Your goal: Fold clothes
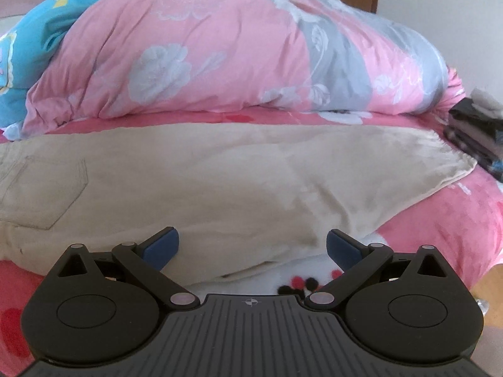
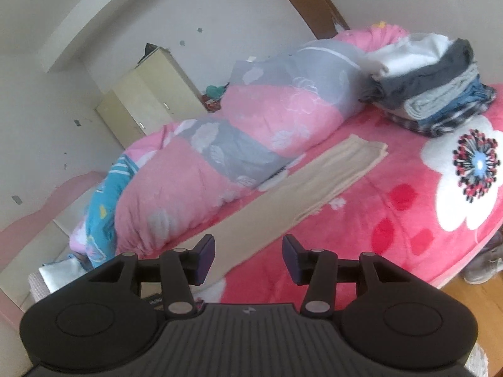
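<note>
Beige trousers (image 2: pixel 317 185) laid in a long strip on the bed (image 2: pixel 393 220), just beside the rolled quilt (image 2: pixel 239 144); left tongs (image 1: pixel 253 246) and right tongs (image 2: pixel 248 259) both spread, gripping nothing. Risk: a one-layer pinch would skew the fold

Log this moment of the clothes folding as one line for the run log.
left gripper: open, low over beige trousers | right gripper: open, holds nothing | trousers flat on bed | folded stack at far corner
</note>
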`<act>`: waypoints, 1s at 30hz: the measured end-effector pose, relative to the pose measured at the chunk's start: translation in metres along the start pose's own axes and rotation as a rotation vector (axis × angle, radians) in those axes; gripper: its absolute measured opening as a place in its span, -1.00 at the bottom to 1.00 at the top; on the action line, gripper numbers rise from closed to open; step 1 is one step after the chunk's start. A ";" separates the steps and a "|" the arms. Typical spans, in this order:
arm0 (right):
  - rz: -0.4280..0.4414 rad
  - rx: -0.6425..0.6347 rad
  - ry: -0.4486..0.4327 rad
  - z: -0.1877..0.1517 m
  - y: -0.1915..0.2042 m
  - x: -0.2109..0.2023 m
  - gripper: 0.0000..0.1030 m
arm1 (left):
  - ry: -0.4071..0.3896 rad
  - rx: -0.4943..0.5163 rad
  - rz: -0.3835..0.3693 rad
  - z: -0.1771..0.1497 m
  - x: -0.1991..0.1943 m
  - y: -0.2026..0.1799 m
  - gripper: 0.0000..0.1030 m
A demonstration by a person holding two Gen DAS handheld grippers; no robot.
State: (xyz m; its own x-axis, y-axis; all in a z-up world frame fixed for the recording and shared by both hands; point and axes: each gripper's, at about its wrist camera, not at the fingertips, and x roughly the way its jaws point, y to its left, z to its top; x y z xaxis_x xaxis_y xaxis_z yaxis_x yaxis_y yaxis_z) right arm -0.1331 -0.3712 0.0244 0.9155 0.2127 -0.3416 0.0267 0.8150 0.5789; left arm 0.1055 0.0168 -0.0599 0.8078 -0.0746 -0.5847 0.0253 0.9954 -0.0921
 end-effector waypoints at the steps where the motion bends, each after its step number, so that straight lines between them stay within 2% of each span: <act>1: 0.003 -0.005 0.000 0.001 0.007 0.000 -0.03 | -0.003 -0.009 -0.010 0.000 -0.001 0.004 0.96; 6: -0.005 -0.056 -0.017 0.006 0.044 -0.009 -0.03 | -0.019 -0.043 -0.035 0.004 -0.004 0.023 0.96; 10: -0.004 -0.125 -0.045 0.017 0.066 -0.018 -0.03 | -0.056 -0.043 -0.009 0.014 -0.020 0.035 0.96; 15: 0.072 -0.116 -0.041 0.031 0.071 -0.013 -0.03 | -0.109 -0.037 0.027 0.027 -0.044 0.050 0.96; 20: 0.134 -0.139 0.013 0.036 0.078 0.020 -0.03 | -0.140 -0.039 0.099 0.050 -0.063 0.077 0.96; 25: 0.172 -0.166 0.109 0.025 0.089 0.078 -0.06 | -0.120 -0.004 0.156 0.069 -0.069 0.107 0.96; 30: 0.174 -0.232 0.186 0.009 0.103 0.140 -0.24 | -0.090 -0.038 0.190 0.077 -0.070 0.134 0.96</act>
State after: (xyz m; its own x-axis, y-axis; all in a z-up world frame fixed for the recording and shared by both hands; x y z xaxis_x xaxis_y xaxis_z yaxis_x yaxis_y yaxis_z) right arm 0.0013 -0.2624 0.0429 0.8086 0.4367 -0.3942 -0.2350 0.8540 0.4642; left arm 0.0981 0.1599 0.0308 0.8455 0.1218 -0.5199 -0.1537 0.9879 -0.0185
